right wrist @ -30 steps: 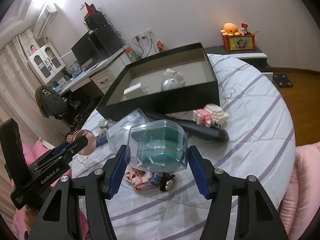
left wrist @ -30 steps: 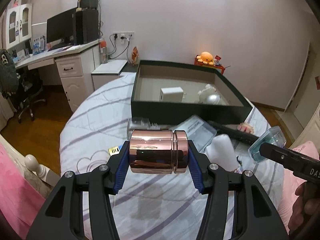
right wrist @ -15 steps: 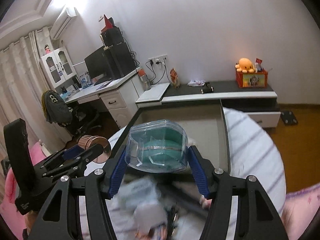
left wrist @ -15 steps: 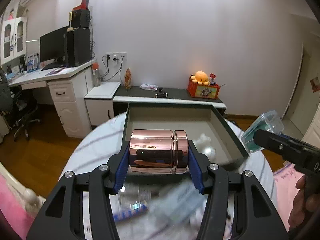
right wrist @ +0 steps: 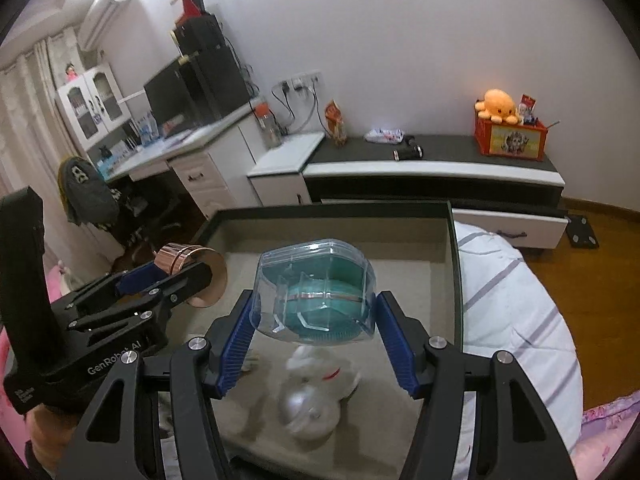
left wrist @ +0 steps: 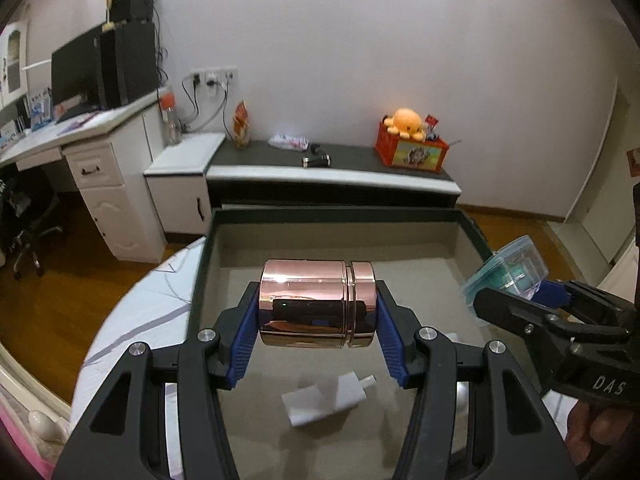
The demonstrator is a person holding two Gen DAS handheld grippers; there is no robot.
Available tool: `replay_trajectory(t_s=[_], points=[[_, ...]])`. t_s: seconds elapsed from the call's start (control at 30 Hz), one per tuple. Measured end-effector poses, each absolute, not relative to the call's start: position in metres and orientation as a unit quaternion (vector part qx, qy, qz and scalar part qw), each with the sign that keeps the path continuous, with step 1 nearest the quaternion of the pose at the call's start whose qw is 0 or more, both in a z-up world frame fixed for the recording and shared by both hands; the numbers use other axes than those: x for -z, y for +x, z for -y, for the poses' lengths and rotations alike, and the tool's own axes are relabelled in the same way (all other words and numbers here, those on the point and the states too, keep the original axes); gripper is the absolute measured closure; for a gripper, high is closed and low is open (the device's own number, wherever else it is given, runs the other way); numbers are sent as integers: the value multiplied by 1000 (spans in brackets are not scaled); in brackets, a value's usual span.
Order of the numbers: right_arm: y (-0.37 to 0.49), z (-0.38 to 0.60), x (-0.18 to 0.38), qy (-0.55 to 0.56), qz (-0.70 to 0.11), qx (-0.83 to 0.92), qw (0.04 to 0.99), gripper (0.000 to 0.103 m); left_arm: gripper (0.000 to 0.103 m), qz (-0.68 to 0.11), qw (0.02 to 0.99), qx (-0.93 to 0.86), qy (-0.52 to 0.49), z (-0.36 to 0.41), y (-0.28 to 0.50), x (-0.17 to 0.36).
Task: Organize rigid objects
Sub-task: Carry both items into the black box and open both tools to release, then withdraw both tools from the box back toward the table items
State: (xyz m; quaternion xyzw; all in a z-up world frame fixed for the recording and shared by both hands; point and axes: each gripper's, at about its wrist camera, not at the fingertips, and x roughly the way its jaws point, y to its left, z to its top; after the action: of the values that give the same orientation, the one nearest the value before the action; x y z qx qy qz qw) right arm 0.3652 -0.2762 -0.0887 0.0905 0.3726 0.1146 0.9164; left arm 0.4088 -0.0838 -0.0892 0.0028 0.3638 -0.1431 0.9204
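Note:
My left gripper [left wrist: 318,334] is shut on a shiny rose-gold cylinder [left wrist: 318,304], held sideways above the open dark box [left wrist: 340,216] with a beige floor. My right gripper [right wrist: 316,334] is shut on a clear plastic case with a teal item inside [right wrist: 316,294], also held above the box [right wrist: 332,212]. Each gripper shows in the other's view: the right one with the case [left wrist: 516,270] at the right, the left one with the cylinder [right wrist: 188,268] at the left. Below in the box lie a white charger block [left wrist: 324,400] and a white and silver toy [right wrist: 316,396].
The box sits on a striped white bedspread [right wrist: 516,312]. Behind it stand a low dark cabinet [left wrist: 332,168] with an orange plush in a red box [left wrist: 412,140], and a white desk [left wrist: 100,156] with a monitor at the left.
Both grippers have moved forward from the clutter on the bed to above the inside of the box, still holding the cylinder and the case. The loose items on the bed have left the view.

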Motion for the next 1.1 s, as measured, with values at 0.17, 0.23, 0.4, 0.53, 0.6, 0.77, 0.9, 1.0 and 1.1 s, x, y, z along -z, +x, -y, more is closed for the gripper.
replay_trajectory(t_s=[0.17, 0.23, 0.4, 0.53, 0.6, 0.77, 0.9, 1.0, 1.1], points=[[379, 278, 105, 96, -400, -109, 905, 41, 42, -385, 912, 137, 17, 89, 417, 104], [381, 279, 106, 99, -400, -106, 905, 35, 26, -382, 914, 132, 18, 88, 414, 105], [376, 280, 101, 104, -396, -99, 907, 19, 9, -358, 927, 114, 10, 78, 398, 91], [362, 279, 90, 111, -383, -92, 912, 11, 3, -346, 933, 103, 5, 67, 380, 78], [353, 278, 83, 114, -373, -87, 916, 2, 2, -339, 936, 98, 3, 62, 366, 70], [325, 274, 63, 118, -353, -89, 924, 0, 0, -321, 942, 93, 2, 52, 330, 51], [295, 268, 49, 119, -338, -91, 929, 0, 0, -309, 947, 91, 7, 49, 297, 38], [271, 264, 39, 117, -326, -87, 934, 0, 0, -300, 950, 85, 7, 45, 270, 30], [244, 265, 32, 113, -311, -75, 941, 0, 0, -289, 954, 73, 9, 40, 241, 25]])
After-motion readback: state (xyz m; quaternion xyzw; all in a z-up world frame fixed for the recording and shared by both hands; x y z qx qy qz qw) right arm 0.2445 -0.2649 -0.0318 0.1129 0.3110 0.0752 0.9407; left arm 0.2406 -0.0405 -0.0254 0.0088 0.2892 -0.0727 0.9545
